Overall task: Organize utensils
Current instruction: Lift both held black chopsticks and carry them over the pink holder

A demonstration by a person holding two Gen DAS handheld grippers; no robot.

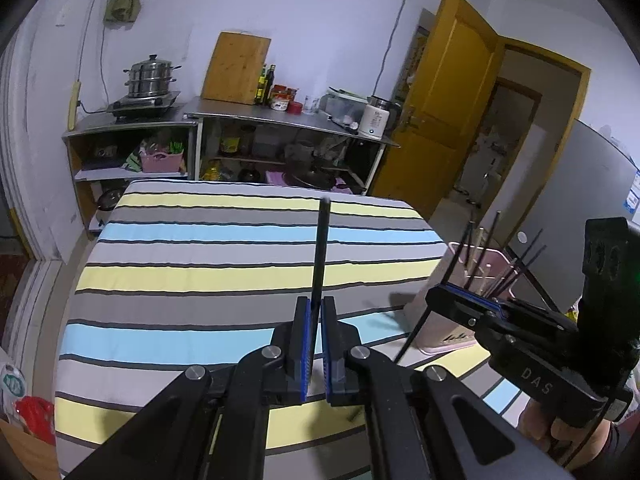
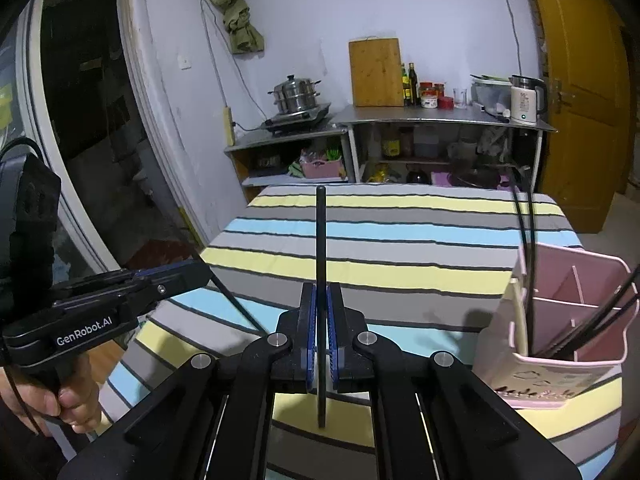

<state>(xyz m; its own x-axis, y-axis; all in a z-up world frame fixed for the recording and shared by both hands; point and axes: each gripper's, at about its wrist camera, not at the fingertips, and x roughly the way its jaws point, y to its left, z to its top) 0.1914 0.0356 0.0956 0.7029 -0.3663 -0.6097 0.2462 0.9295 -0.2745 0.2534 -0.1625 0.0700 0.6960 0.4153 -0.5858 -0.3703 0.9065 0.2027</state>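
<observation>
1. Right now both tools each grip one thin black chopstick, above a table w/ a striped cloth (image 1: pixel 200 264) (grey, yellow, blue bands).
2. Left tool (image 1: pixel 316 344): blue pads pinched narrow on a black chopstick (image 1: pixel 322 248) that sticks up & fwd from the pads, roughly upright in the left wrist view.
3. Right tool (image 2: pixel 321 336): pads likewise closed narrow on a second black chopstick (image 2: pixel 321 240); its lower end pokes out below the pads, upper part runs fwd over the cloth.
4. Pink plastic utensil holder w/ inner dividers (image 2: pixel 560 320) stands on the cloth at the table's right side, just right of the right tool. Several more black chopsticks (image 2: pixel 524 240) already lean inside it, in diff. compartments.
5. In the left wrist view the right tool sits in front of the holder, partly hiding it; which compartment it lines up w/ can't be told.
6. Background: steel pot (image 1: pixel 151 76) on a stove, wooden cutting board (image 1: pixel 236 66) against the wall, white kettle (image 2: pixel 526 100), yellow door (image 1: pixel 444 100).
</observation>
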